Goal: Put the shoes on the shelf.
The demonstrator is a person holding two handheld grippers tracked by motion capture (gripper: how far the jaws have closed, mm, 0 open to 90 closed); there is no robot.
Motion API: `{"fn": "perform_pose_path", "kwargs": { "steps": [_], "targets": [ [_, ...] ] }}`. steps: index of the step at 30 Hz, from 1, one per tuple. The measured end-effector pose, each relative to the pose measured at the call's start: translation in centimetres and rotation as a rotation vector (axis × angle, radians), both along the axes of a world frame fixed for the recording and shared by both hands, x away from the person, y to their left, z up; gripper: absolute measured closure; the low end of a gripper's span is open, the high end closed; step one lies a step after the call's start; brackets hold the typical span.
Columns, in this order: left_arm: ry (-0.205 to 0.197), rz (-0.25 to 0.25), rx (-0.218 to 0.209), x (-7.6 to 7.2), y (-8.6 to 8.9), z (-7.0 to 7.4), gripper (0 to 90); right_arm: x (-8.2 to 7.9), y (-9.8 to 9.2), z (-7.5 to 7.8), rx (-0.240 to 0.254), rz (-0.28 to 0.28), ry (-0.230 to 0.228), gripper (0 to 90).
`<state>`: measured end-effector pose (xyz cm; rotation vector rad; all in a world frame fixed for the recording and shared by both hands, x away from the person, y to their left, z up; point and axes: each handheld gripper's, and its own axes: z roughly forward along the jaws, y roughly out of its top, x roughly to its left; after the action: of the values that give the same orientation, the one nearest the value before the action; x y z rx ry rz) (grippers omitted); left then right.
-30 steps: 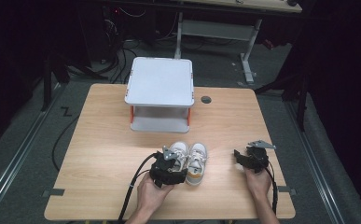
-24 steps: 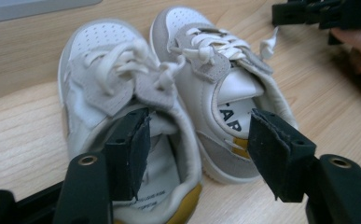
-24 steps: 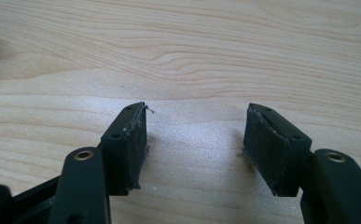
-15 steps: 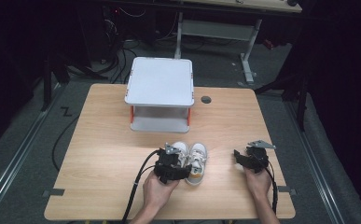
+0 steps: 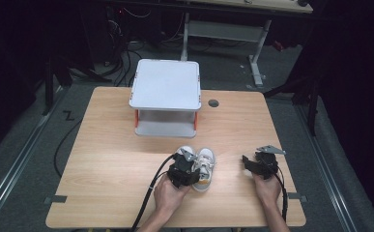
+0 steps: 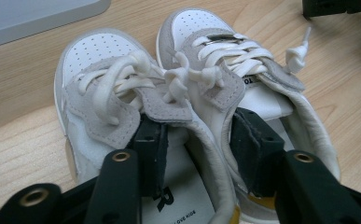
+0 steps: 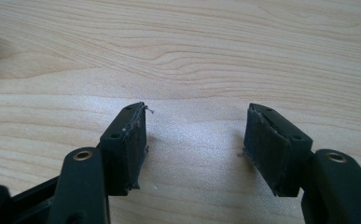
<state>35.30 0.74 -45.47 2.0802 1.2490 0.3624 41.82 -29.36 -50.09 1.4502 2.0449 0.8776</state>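
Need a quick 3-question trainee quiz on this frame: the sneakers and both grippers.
1. True or false: the right gripper holds a sneaker.
2. Where do the fingers of the left gripper sit?
A. one inside each shoe of the pair of sneakers
B. both inside one sneaker
C. on the cable
3. Fill in: beyond the sneakers on the wooden table stands a white two-level ____.

Key
1. False. Its fingers stand open over bare table, apart from the sneakers.
2. A. The jaws have just been closing, with the two shoes' adjoining walls pinched between them.
3. shelf
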Motion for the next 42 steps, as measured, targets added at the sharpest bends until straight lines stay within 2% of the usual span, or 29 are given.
{"fn": "perform_pose_path", "kwargs": {
  "steps": [6,11,13,20,30,36,42],
  "targets": [
    [-0.028,-0.014,0.009,-0.5,-0.3,0.0,70.0,0.0,0.0,0.0,0.001,-0.001,0.001,38.7],
    [-0.033,0.0,-0.023,-0.6,0.1,-0.1,76.4,0.0,0.0,0.0,0.0,0.0,0.001,38.6],
    [-0.046,0.002,-0.019,-0.6,0.3,-0.1,78.7,0.0,0.0,0.0,0.001,0.0,0.001,38.5],
    [-0.058,-0.016,-0.035,-0.6,1.1,-0.1,80.5,0.0,0.0,0.0,0.001,0.0,0.002,38.5],
    [-0.042,-0.045,-0.079,-0.7,2.7,0.4,80.8,0.0,0.0,0.0,0.001,0.001,0.002,38.1],
    [-0.051,-0.022,-0.107,-0.5,4.6,1.1,80.9,0.0,0.0,0.0,0.001,0.0,0.001,38.1],
    [-0.054,-0.007,-0.107,0.2,6.3,1.7,80.6,0.0,0.0,0.0,0.001,0.0,0.001,38.1]
  ]
}}
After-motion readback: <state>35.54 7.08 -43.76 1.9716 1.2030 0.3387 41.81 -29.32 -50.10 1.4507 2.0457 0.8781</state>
